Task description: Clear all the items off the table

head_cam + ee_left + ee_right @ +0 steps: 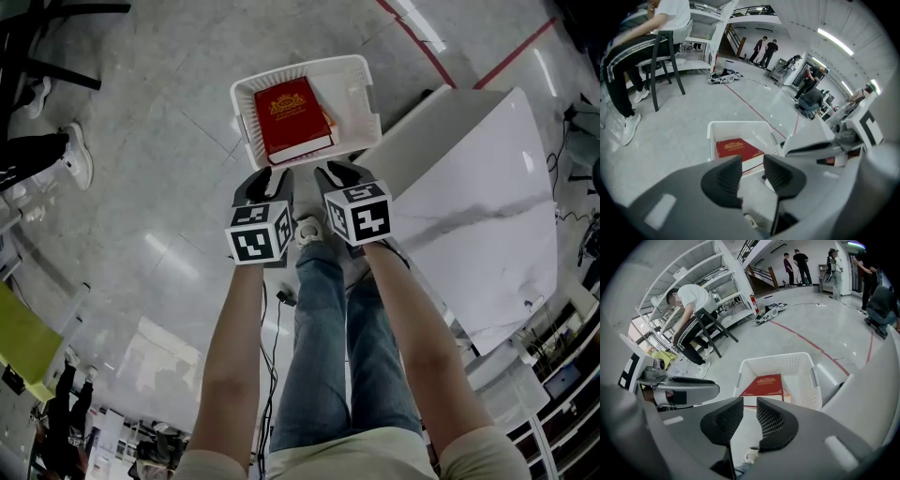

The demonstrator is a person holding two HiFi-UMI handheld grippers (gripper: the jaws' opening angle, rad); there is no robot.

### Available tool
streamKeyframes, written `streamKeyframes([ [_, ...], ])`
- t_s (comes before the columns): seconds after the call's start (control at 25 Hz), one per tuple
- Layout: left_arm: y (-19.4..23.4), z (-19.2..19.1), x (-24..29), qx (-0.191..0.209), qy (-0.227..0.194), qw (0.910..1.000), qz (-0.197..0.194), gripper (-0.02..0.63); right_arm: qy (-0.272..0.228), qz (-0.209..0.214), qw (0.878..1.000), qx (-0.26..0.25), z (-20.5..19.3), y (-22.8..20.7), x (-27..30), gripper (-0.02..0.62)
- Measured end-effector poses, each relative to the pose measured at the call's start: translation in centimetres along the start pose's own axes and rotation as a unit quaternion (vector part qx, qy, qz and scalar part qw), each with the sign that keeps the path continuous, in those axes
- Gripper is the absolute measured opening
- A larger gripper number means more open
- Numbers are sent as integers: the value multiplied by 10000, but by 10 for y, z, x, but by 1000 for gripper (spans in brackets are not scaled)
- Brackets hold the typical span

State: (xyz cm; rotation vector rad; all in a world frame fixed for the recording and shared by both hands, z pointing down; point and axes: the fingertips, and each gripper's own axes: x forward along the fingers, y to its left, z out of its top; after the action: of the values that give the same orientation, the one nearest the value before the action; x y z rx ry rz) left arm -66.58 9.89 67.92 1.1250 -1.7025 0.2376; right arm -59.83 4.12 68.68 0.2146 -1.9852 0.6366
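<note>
Red marks the one task item you can see: the red book (292, 117) lies flat inside the white basket (366, 94), which stands on the floor at 12 o'clock from your hands. The book is already off the white worktop (469, 187), whose slab runs from 2 to 4 o'clock. No item shows on the part of the slab in view, so the job looks close to finished, and the step in hand seems to be checking for anything left. To do it well, hold both tools above the basket rim so you do not knock it. Swing your head toward 3 o'clock until the whole worktop is in sight, including the far edge that is cut off now. If something remains, spread the jaws wide before you reach, and come down on it squarely, not from the side. Your left tongs (270, 183) hang just short of the basket's near wall, at about 7 o'clock from the book. Their ribbed pads stand a narrow gap apart with nothing between them, only the basket and floor beyond. Your right tongs (339, 175) sit beside them at about 5 o'clock from the book. Their pads are closer together but still not meeting, and they too hold and touch nothing. Neither tool touches the basket, as far as these views show.
</note>
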Motion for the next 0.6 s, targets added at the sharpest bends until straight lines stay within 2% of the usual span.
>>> streamKeyframes([
  [0.24, -9, 8, -12, -14, -81, 10000, 35, 75, -96, -100, 9999, 51, 4, 5, -15, 12],
  [0.36, -12, 10, -19, -20, -111, 9999, 71, 38, -133, -132, 9998, 72, 5, 9, -22, 0],
  [0.6, -18, 11, -30, 11, -130, 9999, 93, 11, -235, -168, 9996, 62, 7, 15, -34, 0],
])
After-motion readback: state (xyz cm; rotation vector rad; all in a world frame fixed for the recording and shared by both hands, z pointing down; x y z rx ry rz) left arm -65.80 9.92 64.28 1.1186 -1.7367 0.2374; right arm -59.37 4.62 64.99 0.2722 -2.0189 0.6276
